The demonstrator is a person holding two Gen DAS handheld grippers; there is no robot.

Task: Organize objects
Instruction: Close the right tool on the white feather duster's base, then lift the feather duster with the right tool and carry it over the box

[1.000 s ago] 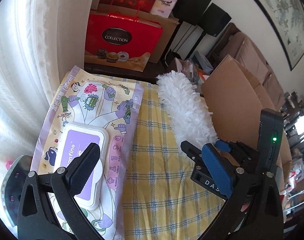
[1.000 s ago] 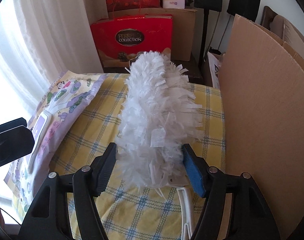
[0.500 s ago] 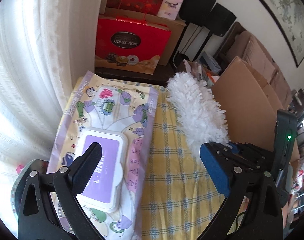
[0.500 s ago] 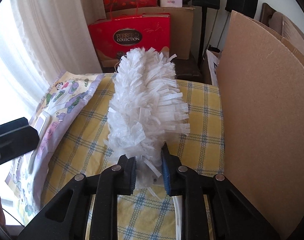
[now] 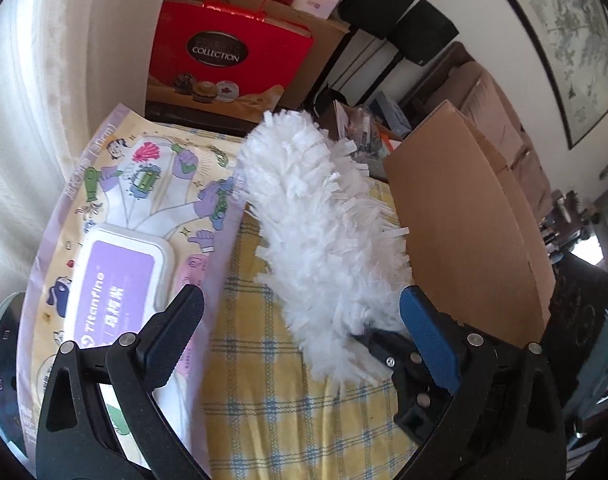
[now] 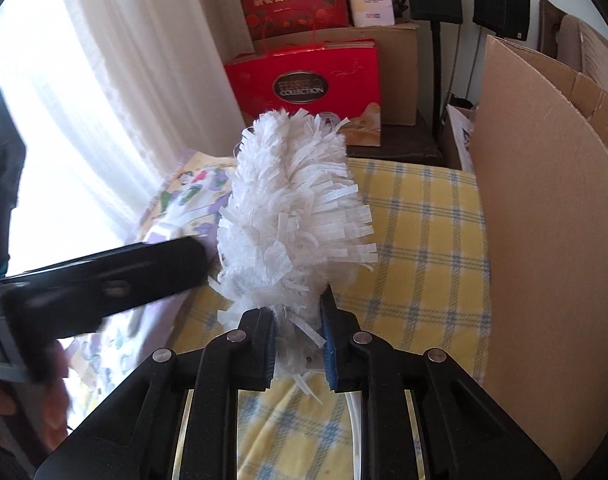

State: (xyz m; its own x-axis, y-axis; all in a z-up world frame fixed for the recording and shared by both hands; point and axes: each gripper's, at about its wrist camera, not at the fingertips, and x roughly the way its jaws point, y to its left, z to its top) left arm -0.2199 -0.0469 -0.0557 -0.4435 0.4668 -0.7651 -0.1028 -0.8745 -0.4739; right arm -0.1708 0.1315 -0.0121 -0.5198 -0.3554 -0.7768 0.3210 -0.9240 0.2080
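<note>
A white fluffy duster [image 6: 296,216] is held at its base by my right gripper [image 6: 298,320], which is shut on it and lifts it off the yellow checked cloth [image 6: 419,232]. In the left wrist view the duster [image 5: 319,232] hangs raised above the cloth, with the right gripper's black body [image 5: 399,364] under its near end. My left gripper [image 5: 304,316] is open and empty, over the cloth between the duster and a purple-lidded pack of wet wipes [image 5: 124,248]. The left gripper also shows blurred at the left of the right wrist view [image 6: 104,284].
A tall cardboard sheet [image 6: 543,240] stands along the right edge of the cloth. A red gift box [image 6: 304,88] and cartons stand beyond the far edge. White curtains [image 5: 44,100] hang on the left.
My right gripper closed on the duster's base and lifted it off the cloth. My left gripper moved right, closer to the duster.
</note>
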